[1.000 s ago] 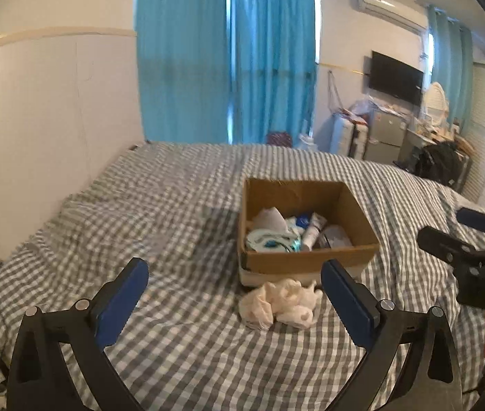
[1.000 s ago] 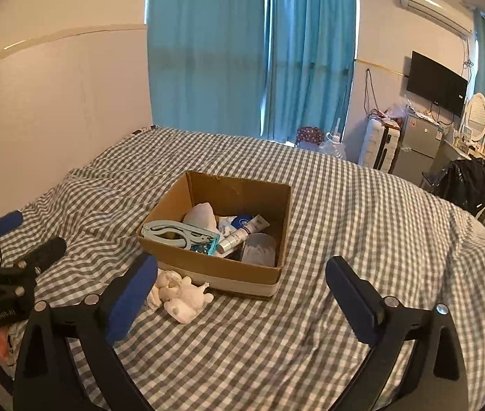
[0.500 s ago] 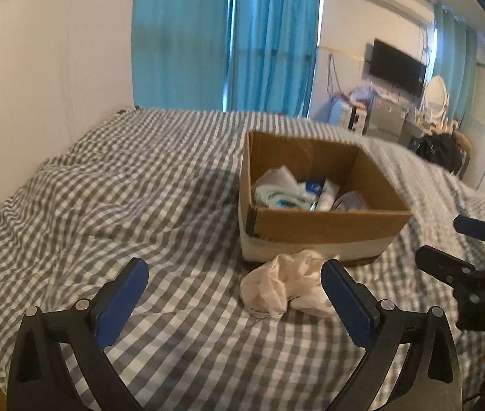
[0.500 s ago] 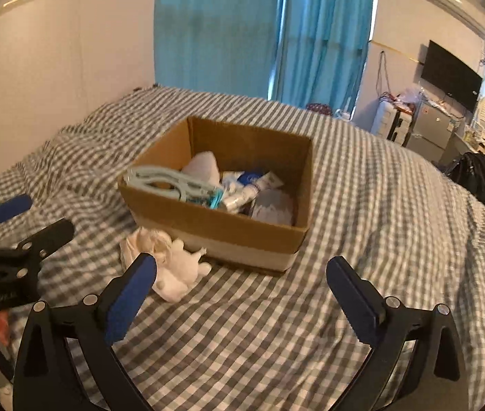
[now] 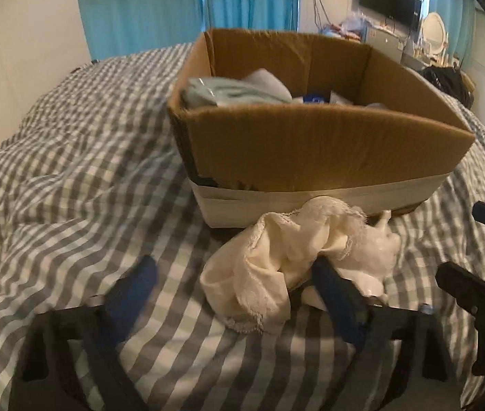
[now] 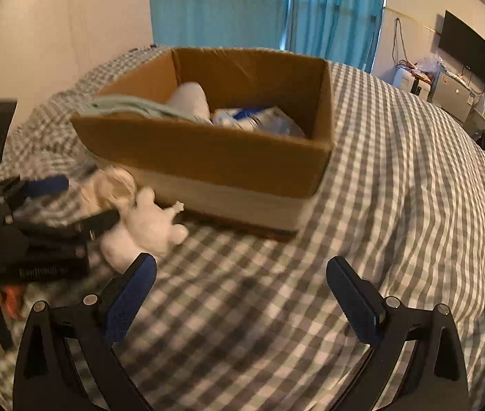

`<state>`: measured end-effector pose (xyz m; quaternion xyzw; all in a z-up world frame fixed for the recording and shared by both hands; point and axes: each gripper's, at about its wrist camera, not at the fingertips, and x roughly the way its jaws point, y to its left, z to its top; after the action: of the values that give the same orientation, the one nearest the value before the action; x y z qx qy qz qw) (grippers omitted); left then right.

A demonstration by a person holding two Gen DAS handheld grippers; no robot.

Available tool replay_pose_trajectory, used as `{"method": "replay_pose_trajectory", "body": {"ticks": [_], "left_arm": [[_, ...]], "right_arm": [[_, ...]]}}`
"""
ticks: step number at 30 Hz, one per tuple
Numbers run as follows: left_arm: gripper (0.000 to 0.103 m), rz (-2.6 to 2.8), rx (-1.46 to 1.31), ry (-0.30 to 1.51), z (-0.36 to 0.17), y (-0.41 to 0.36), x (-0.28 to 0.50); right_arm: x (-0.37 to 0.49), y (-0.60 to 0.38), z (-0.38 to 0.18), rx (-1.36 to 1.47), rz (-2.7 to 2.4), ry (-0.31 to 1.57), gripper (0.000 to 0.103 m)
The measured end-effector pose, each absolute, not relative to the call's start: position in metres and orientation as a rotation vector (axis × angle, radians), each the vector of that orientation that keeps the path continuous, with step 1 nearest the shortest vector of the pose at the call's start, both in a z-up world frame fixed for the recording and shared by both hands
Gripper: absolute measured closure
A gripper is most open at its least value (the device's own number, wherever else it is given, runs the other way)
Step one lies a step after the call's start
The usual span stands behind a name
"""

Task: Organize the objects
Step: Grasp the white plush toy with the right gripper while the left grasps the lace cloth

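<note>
Left gripper (image 5: 235, 291) stands spread wide, straddling the cream cloth bundle (image 5: 276, 260) lying on the checked bedspread (image 5: 71, 171) against the cardboard box (image 5: 311, 150) near wall, evidently positioned to seize it. Right gripper (image 6: 242, 294) hangs apart, empty, over bare bedspread.

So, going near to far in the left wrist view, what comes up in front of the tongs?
Crumpled cream-white cloth → brown cardboard box with a white taped base → teal-blue curtains.
</note>
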<state>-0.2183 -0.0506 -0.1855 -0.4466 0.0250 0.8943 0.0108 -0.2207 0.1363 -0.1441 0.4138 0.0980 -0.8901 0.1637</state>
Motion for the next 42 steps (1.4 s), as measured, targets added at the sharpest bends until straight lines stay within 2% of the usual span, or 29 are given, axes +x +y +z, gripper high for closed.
{"method": "replay_pose_trajectory", "body": {"ticks": [1, 2, 3, 5, 6, 19, 26, 28, 29, 30, 35, 42], "left_arm": [[0.041, 2.763, -1.408, 0.069, -0.190, -0.050, -0.220], [0.065, 2.725, -1.428, 0.063, -0.195, -0.049, -0.222], [0.074, 2.682, -1.454, 0.066, -0.200, -0.046, -0.224], [0.077, 2.669, -1.455, 0.138, -0.204, -0.038, -0.222], [0.083, 2.673, -1.429, 0.158, -0.201, -0.035, -0.217], [0.084, 2.878, -1.265, 0.034, -0.138, -0.070, -0.170], [0.084, 2.870, -1.314, -0.140, -0.154, -0.105, -0.175], [0.084, 2.866, -1.324, -0.177, -0.157, -0.109, -0.177], [0.084, 2.865, -1.326, -0.183, -0.158, -0.110, -0.177], [0.084, 2.867, -1.329, -0.176, -0.159, -0.108, -0.176], [0.084, 2.852, -1.308, -0.116, -0.157, -0.095, -0.168], [0.084, 2.783, -1.321, -0.103, -0.157, -0.063, -0.141]], "right_arm": [[-0.220, 0.137, -0.146, 1.183, -2.536, 0.287, 0.003], [-0.220, 0.138, -0.149, 1.185, -2.534, 0.290, 0.003], [-0.220, 0.139, -0.152, 1.187, -2.532, 0.290, 0.003], [-0.219, 0.140, -0.156, 1.200, -2.522, 0.283, 0.003], [-0.218, 0.140, -0.158, 1.206, -2.518, 0.279, 0.003], [-0.211, 0.088, -0.143, 1.234, -2.387, 0.251, 0.003], [-0.233, 0.052, -0.165, 1.321, -2.402, 0.270, 0.004], [-0.237, 0.046, -0.172, 1.339, -2.401, 0.291, 0.009], [-0.239, 0.045, -0.175, 1.346, -2.400, 0.300, 0.011], [-0.240, 0.044, -0.178, 1.349, -2.400, 0.308, 0.018], [-0.228, 0.048, -0.173, 1.324, -2.395, 0.333, 0.019], [-0.187, 0.088, -0.132, 1.228, -2.428, 0.313, 0.019]]}}
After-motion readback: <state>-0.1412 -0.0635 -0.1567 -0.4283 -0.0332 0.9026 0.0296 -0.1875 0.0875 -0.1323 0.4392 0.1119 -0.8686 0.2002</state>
